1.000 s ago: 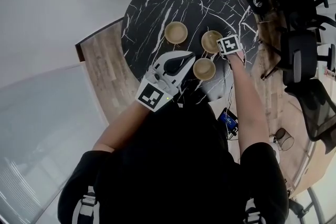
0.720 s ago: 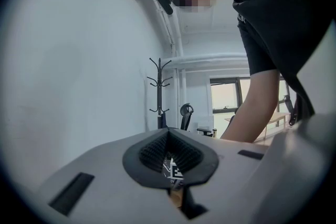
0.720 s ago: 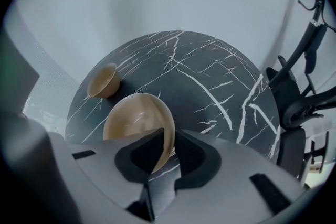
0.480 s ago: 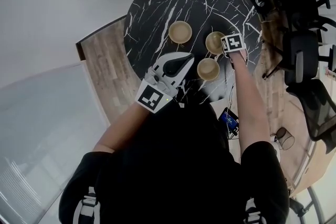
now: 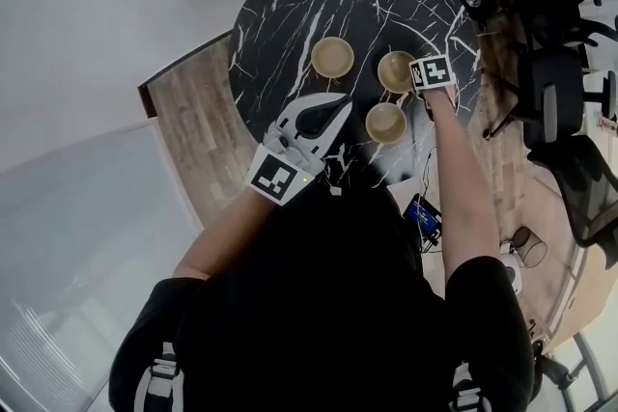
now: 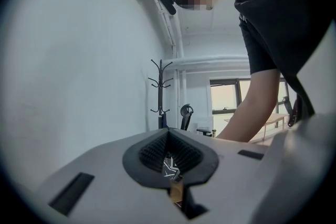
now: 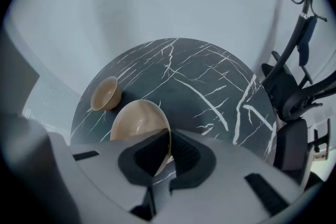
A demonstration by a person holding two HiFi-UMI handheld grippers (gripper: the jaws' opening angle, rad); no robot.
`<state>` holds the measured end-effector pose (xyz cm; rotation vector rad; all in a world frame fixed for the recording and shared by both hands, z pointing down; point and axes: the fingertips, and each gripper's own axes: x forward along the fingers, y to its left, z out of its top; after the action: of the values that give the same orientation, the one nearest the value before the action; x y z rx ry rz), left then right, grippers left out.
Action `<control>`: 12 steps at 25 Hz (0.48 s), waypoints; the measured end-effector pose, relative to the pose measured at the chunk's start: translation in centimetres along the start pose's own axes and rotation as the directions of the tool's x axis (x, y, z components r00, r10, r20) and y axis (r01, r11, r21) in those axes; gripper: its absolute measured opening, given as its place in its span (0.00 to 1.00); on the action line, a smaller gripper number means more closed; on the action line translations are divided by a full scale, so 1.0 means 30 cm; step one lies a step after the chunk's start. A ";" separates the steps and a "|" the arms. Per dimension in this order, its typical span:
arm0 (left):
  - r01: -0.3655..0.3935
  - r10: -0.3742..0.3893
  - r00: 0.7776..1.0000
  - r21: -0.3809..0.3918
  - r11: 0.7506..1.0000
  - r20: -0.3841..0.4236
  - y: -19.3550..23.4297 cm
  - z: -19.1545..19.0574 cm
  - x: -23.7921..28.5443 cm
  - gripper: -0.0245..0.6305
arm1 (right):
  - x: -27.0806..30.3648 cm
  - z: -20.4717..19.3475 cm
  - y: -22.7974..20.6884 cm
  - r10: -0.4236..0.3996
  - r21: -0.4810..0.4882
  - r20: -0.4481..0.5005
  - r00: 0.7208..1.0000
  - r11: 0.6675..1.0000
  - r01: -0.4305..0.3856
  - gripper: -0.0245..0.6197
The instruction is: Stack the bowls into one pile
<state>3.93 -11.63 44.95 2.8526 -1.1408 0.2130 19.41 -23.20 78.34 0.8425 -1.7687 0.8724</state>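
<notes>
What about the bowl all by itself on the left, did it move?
No. The left bowl sits at the same spot among the table's white veins as before; the whole view just shifted slightly.

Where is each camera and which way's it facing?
Head view: on the head, steeply down at the marble table; torso, forearms, left gripper, right gripper.
Left gripper view: on that gripper, level across the room; shut jaws, forearm.
Right gripper view: on that gripper, facing down; jaws closing on a bowl rim.
Shared: that bowl, head and right gripper views.
</notes>
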 end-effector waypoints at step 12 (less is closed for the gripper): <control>0.091 -0.091 0.994 0.002 0.996 0.054 -0.056 0.056 -0.032 0.04 | -0.200 -0.027 0.061 -0.018 0.055 0.093 0.995 0.998 0.013 0.05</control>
<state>4.59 -9.94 43.13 2.9184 -1.0154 0.1312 20.04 -20.65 72.58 0.9446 -1.8239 0.8864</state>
